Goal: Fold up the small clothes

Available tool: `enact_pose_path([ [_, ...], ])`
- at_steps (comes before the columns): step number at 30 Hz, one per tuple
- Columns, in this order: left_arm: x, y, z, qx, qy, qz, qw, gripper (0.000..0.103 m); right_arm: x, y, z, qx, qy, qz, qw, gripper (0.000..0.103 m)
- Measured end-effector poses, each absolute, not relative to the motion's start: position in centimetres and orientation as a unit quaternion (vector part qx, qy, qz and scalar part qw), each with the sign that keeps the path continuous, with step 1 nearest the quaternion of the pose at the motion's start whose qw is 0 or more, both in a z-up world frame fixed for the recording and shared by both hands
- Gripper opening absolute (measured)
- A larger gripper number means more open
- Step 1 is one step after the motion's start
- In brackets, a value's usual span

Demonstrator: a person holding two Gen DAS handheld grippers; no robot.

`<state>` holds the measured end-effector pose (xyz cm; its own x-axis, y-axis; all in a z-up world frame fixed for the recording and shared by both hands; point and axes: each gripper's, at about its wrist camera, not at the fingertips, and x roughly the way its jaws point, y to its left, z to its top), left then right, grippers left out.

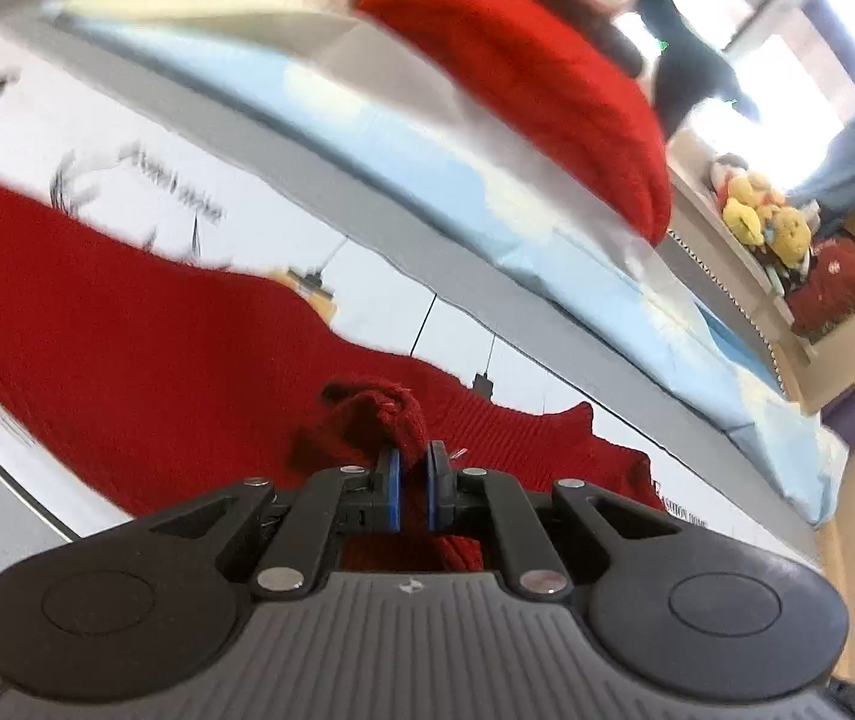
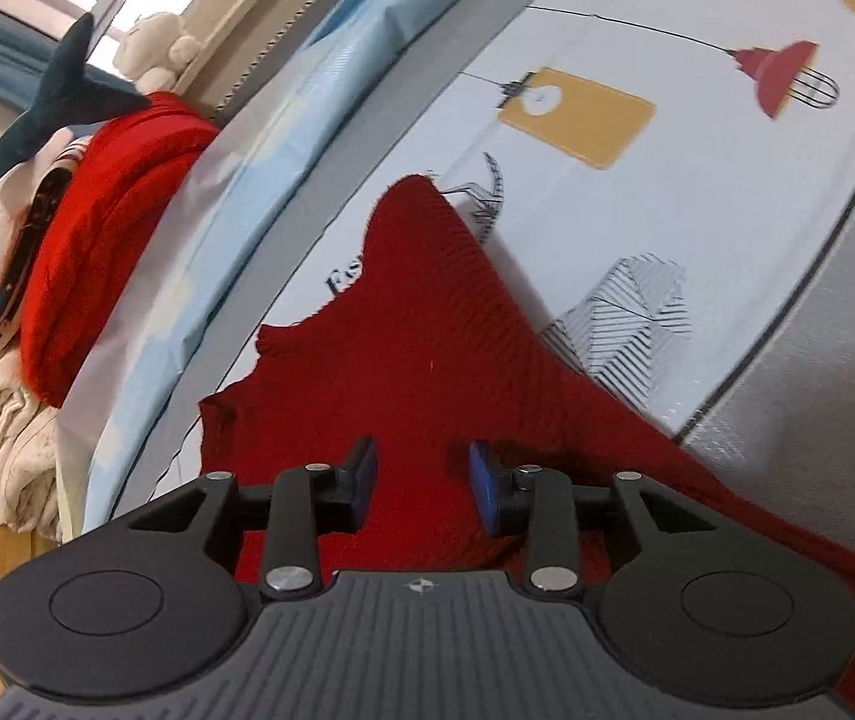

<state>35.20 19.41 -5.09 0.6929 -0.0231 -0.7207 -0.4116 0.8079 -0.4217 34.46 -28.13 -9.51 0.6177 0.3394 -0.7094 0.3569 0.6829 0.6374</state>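
Your left gripper [image 1: 412, 468] is clamped on a bunched fold of the dark red knitted garment [image 1: 127, 348], the wool puckering up just past its blue pads [image 1: 392, 483]. Your right gripper [image 2: 421, 480] stands apart over the same garment [image 2: 415, 324]; its blue pads [image 2: 364, 480] hang just above the knit with only flat cloth beneath the gap, nothing pinched.

That garment lies spread on the printed mat [image 2: 697, 192], a white sheet with lamp drawings and a grey border. In the right wrist view one pointed corner of the knit reaches up toward the yellow lamp print, while the rest runs back under the gripper and over the mat's near edge onto the grey border.

Beyond the mat's far edge lies a pale blue sheet [image 1: 547, 222]. Past it a stack of clothes sits, with a bright red sweater [image 1: 523, 84] on top and cream and white pieces [image 2: 1, 456] beside it. A dark blue plush shark [image 2: 61, 96] lies behind the stack.

Farther off, yellow plush toys [image 1: 769, 222] sit on a shelf by the window.
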Motion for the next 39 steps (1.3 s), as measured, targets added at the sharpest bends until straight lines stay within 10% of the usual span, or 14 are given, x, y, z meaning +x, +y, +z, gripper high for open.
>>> enact_pose_path([
  [7,36.0,19.8,-6.6,-0.274,0.435,0.131,0.848,0.012,34.3,-30.0,-11.8,0.406,0.455,-0.071,0.79,0.013],
  [15,38.3,19.1,-12.0,-0.247,0.523,0.08,0.812,0.024,34.7,-26.9,-9.7,0.336,0.433,-0.011,0.836,0.043],
  [39,29.5,45.0,-9.4,-0.416,0.384,0.313,0.763,0.04,33.2,-24.2,-5.0,0.217,0.476,0.029,0.852,0.046],
])
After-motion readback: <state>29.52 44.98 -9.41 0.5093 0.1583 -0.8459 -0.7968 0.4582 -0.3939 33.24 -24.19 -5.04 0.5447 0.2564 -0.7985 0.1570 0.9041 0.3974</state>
